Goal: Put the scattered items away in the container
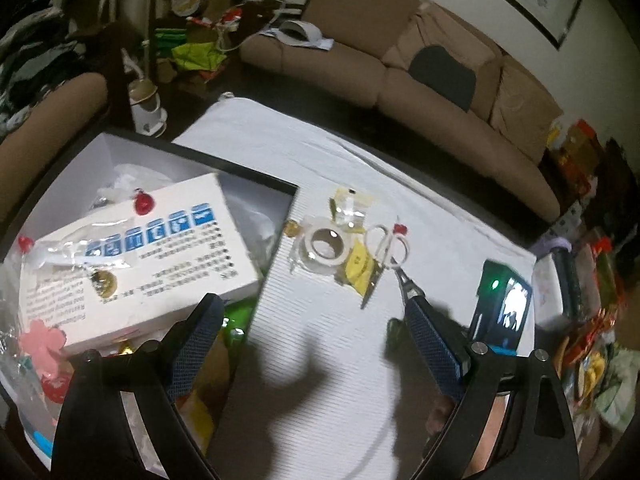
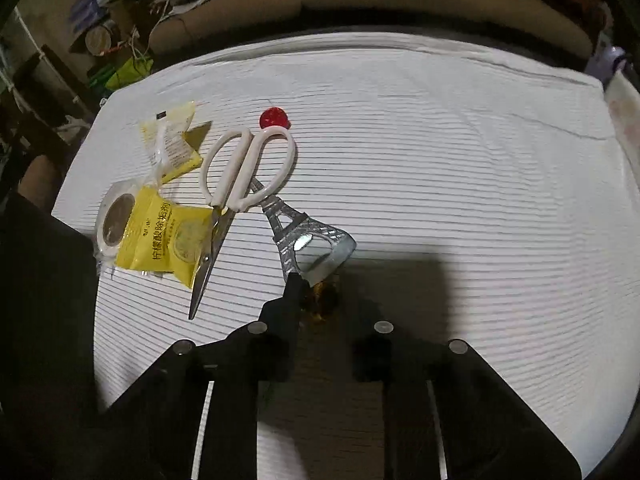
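Observation:
My left gripper (image 1: 310, 302) hangs open and empty over the white cloth, beside the black-rimmed box (image 1: 240, 170) that holds a white carton (image 1: 140, 248) and small trinkets. Ahead lie a tape roll (image 1: 324, 246), yellow sachets (image 1: 358, 264) and white-handled scissors (image 1: 390, 246). In the right wrist view my right gripper (image 2: 324, 296) is shut on a small amber piece (image 2: 322, 302) at the wide end of a silver Eiffel-tower opener (image 2: 304, 236). Its left fingertip (image 2: 294, 282) touches that end. The scissors (image 2: 244, 172) overlap the opener's tip, with a red bead (image 2: 274, 118) just beyond.
Another amber piece (image 1: 291, 227) lies by the box's corner. The tape roll (image 2: 114, 224) and a yellow sachet (image 2: 166, 240) sit near the cloth's left edge. A brown sofa (image 1: 400, 80) runs behind the table, and cluttered goods (image 1: 592, 240) stand to the right.

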{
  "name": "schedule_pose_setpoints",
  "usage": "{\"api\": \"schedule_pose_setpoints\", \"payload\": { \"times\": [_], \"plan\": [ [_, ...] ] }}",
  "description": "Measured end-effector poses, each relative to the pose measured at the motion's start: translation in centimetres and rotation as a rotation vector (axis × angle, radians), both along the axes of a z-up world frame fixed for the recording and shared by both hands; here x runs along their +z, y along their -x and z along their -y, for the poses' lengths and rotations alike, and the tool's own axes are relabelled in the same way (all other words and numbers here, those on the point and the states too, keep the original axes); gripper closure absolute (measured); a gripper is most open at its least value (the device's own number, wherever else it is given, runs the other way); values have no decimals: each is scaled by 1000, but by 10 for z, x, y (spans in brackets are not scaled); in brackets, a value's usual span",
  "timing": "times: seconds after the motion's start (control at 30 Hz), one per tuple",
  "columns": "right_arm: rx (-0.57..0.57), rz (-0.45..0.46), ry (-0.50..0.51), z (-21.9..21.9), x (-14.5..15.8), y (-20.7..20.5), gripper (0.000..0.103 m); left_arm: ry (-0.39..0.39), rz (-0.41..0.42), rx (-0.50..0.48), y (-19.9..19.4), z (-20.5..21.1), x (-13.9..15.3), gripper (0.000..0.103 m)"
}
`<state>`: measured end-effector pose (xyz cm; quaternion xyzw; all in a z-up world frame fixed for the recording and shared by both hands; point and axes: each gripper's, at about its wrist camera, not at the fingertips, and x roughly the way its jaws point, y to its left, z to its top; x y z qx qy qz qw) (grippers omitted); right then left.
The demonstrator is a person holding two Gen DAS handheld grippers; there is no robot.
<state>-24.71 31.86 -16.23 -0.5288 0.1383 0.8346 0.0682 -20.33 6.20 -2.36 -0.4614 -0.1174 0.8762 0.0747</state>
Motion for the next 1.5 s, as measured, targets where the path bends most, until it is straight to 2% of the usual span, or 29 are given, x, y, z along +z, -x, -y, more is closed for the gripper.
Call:
{"api": "schedule_pose_setpoints", "payload": {
  "times": [0.2, 0.27, 0.37, 0.4, 0.47, 0.53, 0.63, 0.7, 0.77, 0.8, 0.9, 0.93, 1.07, 1.2, 1.37, 1.5],
  "plan": [
    [-57, -83, 118, -22, 33, -17, 93, -11, 33, -60, 19, -36, -20, 9],
    [-69, -108, 174, -32, 42, -23, 93, -16, 24, -41, 35, -47, -30, 9],
    [-100, -128, 184, -48, 55, -32, 93, -35, -30, 27, 62, -58, -43, 9],
    [-116, -137, 197, -55, 59, -35, 93, -16, -35, 9, 68, -66, -50, 9],
    [-144, -149, 213, -67, 64, -37, 93, 100, -39, 6, 78, -80, -66, 9],
    [-157, -145, 212, -75, 66, -37, 93, 178, -14, -12, 86, -98, -82, 9],
    [-159, -146, 205, -80, 67, -32, 93, 226, -7, -34, 95, -117, -102, 9],
    [-144, -150, 191, -81, 69, -29, 93, 290, -12, -42, 97, -126, -112, 15],
    [-145, -156, 185, -83, 70, -29, 93, 329, 11, -56, 98, -131, -124, 42],
    [-147, -153, 191, -84, 70, -29, 93, 338, -2, -62, 97, -132, -125, 44],
    [-137, -145, 193, -79, 68, -27, 93, 298, -25, -94, 93, -129, -118, 76],
    [-130, -143, 194, -78, 68, -27, 93, 270, -27, -93, 92, -125, -116, 101],
    [-117, -152, 201, -73, 74, -29, 93, 129, 7, -69, 88, -105, -104, 103],
    [-120, -161, 215, -73, 82, -34, 93, 161, -44, -38, 73, -98, -72, 103],
    [-105, -178, 228, -59, 102, -47, 93, 143, -89, -42, 50, -92, -23, 103],
    [-67, -209, 219, -44, 125, -70, 93, 153, -117, -51, 29, -92, -12, 102]
  ]
}}
